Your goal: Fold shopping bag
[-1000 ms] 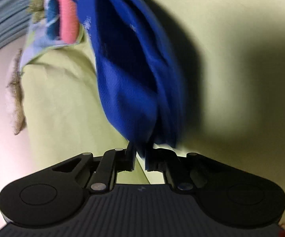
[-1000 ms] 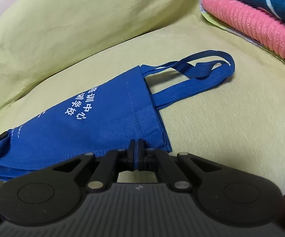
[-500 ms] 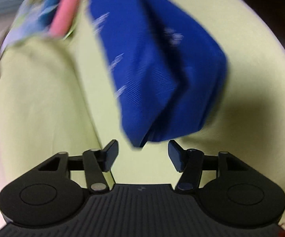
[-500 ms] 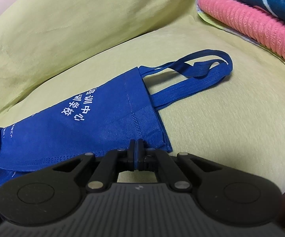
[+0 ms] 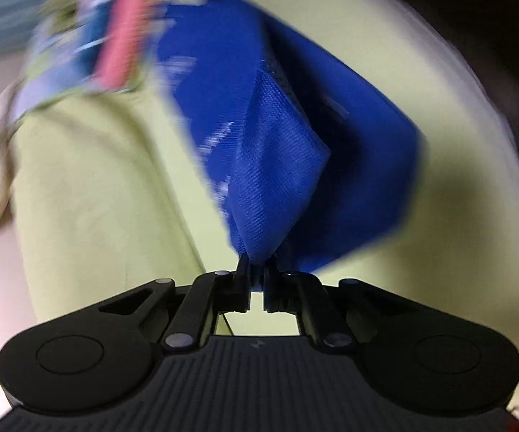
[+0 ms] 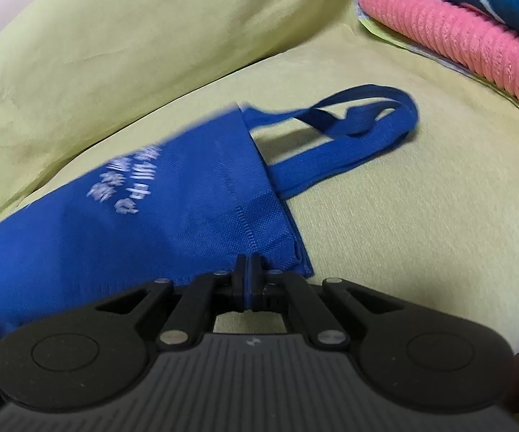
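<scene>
Blue woven-plastic shopping bag (image 6: pixel 158 216) lying on the green cushion (image 6: pixel 421 216), pinched at both ends.
Light, limp and floppy by the look of it, so corners make the best hold: the right gripper (image 6: pixel 248 273) is clamped on the corner nearest the handles (image 6: pixel 360 122), the left gripper (image 5: pixel 257 273) is clamped on a bunched bottom corner.

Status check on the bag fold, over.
Left gripper shut on blue bag corner. Right gripper shut on its edge. Handles loose on green cushion. Nothing in the way.
</scene>
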The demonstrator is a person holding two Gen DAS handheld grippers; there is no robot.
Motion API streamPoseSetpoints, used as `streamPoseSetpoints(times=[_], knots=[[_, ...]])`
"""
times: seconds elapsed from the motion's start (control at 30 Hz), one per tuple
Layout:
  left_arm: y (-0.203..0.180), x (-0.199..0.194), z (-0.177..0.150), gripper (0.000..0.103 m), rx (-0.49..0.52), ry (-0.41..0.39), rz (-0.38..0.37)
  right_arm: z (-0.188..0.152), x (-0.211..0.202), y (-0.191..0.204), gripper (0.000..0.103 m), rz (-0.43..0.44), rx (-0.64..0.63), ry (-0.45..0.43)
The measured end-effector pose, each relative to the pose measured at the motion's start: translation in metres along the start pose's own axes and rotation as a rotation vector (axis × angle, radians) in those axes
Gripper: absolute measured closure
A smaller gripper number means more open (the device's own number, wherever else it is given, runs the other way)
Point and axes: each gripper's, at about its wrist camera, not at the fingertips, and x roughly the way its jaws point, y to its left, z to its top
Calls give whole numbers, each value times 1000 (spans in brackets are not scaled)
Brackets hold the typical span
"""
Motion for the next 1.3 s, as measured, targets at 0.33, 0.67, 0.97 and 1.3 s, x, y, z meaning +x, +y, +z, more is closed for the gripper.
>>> streamPoseSetpoints(times=[0.33,0.67,0.97,1.3], knots=[[33,20,-55,91,-661,199,-145,0,0,-3,103,7,9,-1],[120,3,-59,94,-1436,-101,-416,0,0,-2,103,-1,14,-7],[47,22,16,101,-1173,72,-330,1,1,-7,103,12,23,1],[116,-8,62,94,-1309,-158,-180,1,1,-6,103,7,15,-5]])
